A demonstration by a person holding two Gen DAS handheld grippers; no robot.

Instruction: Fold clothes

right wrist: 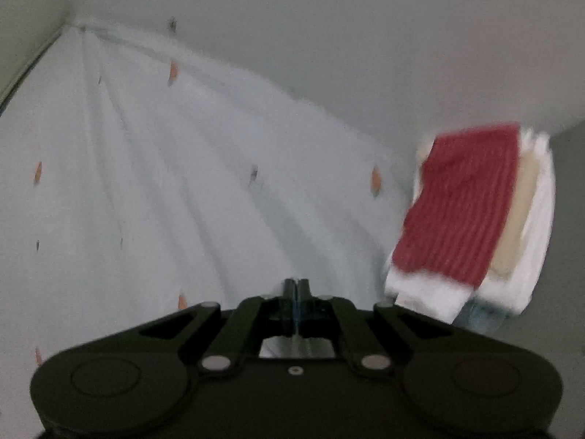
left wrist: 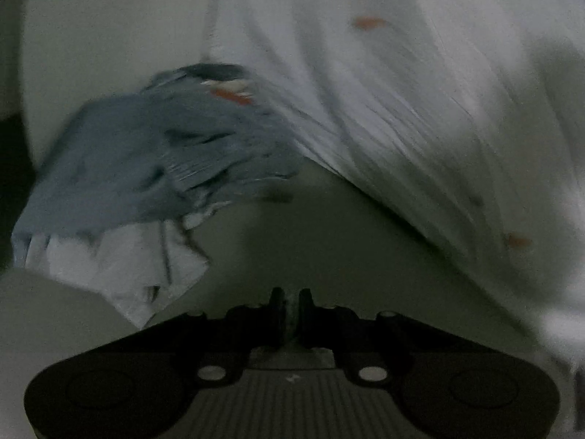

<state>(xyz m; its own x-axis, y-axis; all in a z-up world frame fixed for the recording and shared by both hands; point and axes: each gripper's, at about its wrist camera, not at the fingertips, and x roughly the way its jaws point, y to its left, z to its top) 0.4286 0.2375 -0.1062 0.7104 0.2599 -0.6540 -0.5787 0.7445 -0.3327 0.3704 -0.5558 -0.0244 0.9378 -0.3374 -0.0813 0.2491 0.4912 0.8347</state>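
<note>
I see a plain pale wall filling the upper right of the right wrist view, meeting another wall at a corner in the upper left. In the left wrist view, a dull greenish-grey desk spans the centre under dim, flat light.

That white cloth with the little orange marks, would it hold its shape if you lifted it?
Probably not. The white cloth hangs in long folds, so it looks floppy. It seems thin and light. The right gripper appears shut on its edge.
</note>
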